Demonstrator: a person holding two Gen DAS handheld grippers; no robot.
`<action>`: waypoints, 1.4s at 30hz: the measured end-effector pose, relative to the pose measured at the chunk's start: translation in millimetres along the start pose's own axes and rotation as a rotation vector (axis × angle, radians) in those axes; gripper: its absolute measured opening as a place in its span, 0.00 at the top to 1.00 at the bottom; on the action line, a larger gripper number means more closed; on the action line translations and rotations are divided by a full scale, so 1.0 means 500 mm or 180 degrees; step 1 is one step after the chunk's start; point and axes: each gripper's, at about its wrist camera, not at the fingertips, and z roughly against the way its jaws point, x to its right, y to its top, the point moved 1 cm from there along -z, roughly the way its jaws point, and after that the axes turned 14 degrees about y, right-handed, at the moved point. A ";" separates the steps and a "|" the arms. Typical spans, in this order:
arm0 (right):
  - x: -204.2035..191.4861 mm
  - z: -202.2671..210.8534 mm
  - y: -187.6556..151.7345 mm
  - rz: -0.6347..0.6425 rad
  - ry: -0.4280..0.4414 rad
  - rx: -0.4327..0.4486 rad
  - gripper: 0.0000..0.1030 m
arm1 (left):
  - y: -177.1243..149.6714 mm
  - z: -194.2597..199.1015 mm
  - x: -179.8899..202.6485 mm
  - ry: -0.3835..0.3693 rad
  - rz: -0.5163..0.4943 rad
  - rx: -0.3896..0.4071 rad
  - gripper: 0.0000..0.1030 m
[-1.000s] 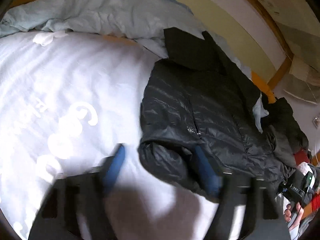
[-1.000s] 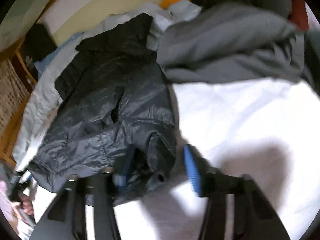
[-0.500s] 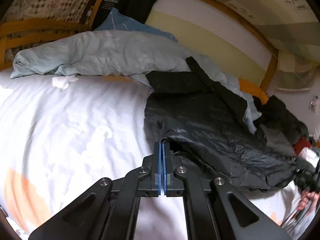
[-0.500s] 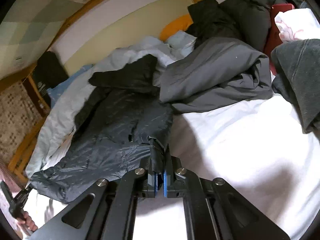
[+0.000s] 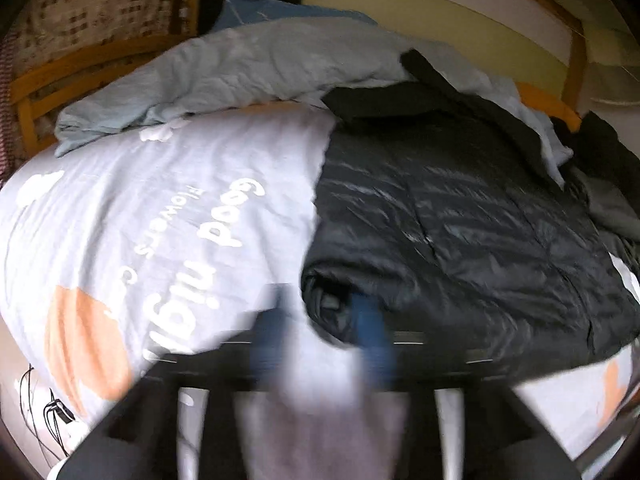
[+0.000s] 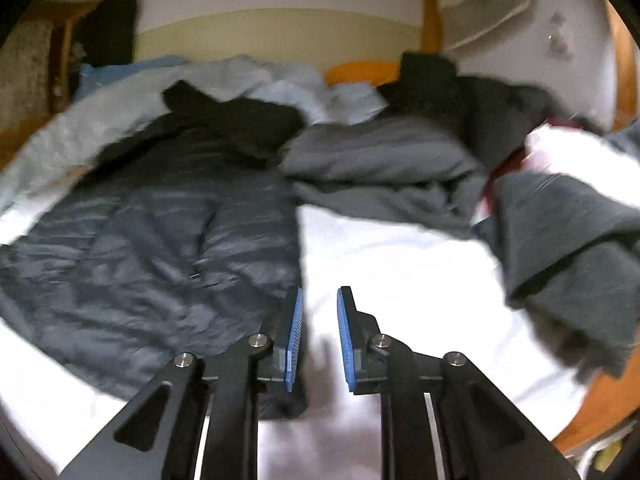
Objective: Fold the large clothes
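Note:
A black quilted puffer jacket (image 5: 460,220) lies spread on the white printed bed cover (image 5: 160,220). In the blurred left wrist view its rolled lower corner (image 5: 336,304) sits at my left gripper (image 5: 320,340). That gripper's jaws are opening and its blue pads stand apart, not pressing the cloth. In the right wrist view the jacket (image 6: 160,248) fills the left half. My right gripper (image 6: 320,336) hovers just beyond its right edge. Its jaws are opening, with only white sheet (image 6: 400,272) showing between the pads.
A light blue duvet (image 5: 240,64) is bunched along the headboard side. A grey garment (image 6: 380,168) and a darker one (image 6: 568,248) are heaped to the right of the jacket. An orange pillow (image 6: 360,70) and a wooden bed frame (image 5: 80,64) bound the far side.
Half a second ago both grippers were shut on the jacket's lower corners. Now both sets of jaws have parted and the cloth has dropped from them. Both views have swung and are blurred.

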 end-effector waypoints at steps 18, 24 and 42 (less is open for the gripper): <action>0.030 0.027 -0.053 -0.0046 0.0266 0.0288 0.43 | -0.029 0.033 0.000 0.0600 0.0162 0.0721 0.43; 0.051 0.080 -0.120 -0.0067 -0.0080 0.1015 0.42 | -0.048 0.076 -0.097 0.1053 0.0816 0.1005 0.38; -0.072 0.013 -0.184 0.0289 0.0362 0.0039 0.42 | -0.095 0.046 -0.197 0.1170 0.1088 0.0949 0.43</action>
